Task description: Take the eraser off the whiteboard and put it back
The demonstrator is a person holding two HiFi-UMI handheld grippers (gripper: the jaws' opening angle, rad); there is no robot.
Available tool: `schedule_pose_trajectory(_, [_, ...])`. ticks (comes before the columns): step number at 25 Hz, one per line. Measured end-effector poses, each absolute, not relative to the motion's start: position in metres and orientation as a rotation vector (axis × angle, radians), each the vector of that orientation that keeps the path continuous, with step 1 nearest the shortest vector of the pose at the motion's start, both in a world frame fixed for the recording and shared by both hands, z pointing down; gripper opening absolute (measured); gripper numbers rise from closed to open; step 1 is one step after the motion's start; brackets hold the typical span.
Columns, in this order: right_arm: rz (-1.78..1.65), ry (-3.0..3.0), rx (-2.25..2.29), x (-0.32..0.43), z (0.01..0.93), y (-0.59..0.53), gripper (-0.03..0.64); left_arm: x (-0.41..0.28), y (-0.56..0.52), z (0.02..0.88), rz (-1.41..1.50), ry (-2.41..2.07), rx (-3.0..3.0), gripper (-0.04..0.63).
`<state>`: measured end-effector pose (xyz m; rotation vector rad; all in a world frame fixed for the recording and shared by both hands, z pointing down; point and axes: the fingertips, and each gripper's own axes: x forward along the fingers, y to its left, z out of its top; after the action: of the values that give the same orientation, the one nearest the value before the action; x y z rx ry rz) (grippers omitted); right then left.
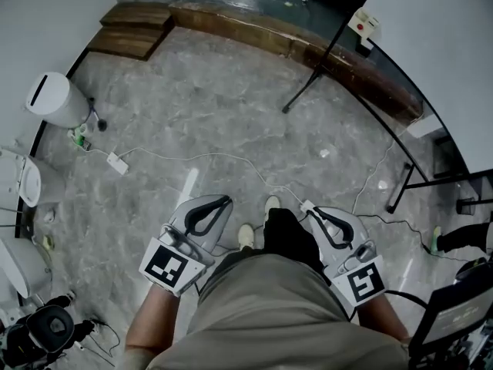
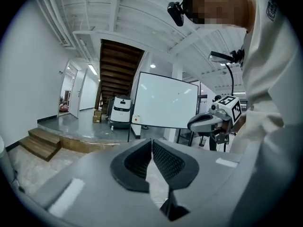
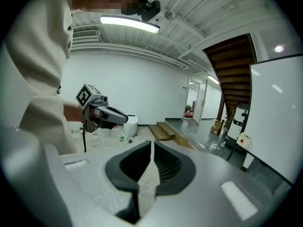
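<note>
The person wears a beige short-sleeved shirt (image 1: pixel 269 314), dark trousers (image 1: pixel 289 237) and pale shoes (image 1: pixel 271 204). The left gripper (image 1: pixel 222 202) and right gripper (image 1: pixel 310 208) have light grey shells, black ribbed fingers (image 2: pixel 170 162) and one black-and-white marker cube (image 1: pixel 167 266) each, mounted nearest the shirt.

Both claws are out in front of the body, held low on either side of the waist, side by side and well apart. The left claw (image 1: pixel 222 201) points ahead and slightly down, its jaws pressed together at the tips, nothing between them. The left marker cube (image 1: pixel 166 266) sits at the back of it, just ahead of the bare left forearm (image 1: pixel 148 322). Over to the right claw (image 1: pixel 310 207): it's tilted a bit more steeply down, jaws also closed tip to tip and empty. The right marker cube (image 1: pixel 364 280) faces up, close to the right forearm (image 1: pixel 385 324). The two claws angle slightly inward toward each other.
</note>
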<state>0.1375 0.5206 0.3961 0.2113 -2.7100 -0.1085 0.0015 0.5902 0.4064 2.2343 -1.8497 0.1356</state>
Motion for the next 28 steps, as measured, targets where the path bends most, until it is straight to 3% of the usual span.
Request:
schedule_pose_trajectory(7, [-0.090, -2.726, 0.159, 0.100, 0.421, 0.468, 0.014, -0.020, 0.529, 0.417, 0.130, -1.826, 2.238, 0.018])
schedule_pose_trajectory(16, [-0.138, -2.863, 0.230, 0.030, 0.399, 0.306, 0.014, -0.071, 0.370, 0.391, 0.251, -1.786, 2.320, 0.018])
schedule_pose_trajectory(28, [-0.039, -2.809, 0.607, 0.070, 0.402, 0.142, 0.014, -0.065, 0.180, 0.370, 0.377, -1.569, 2.505, 0.018])
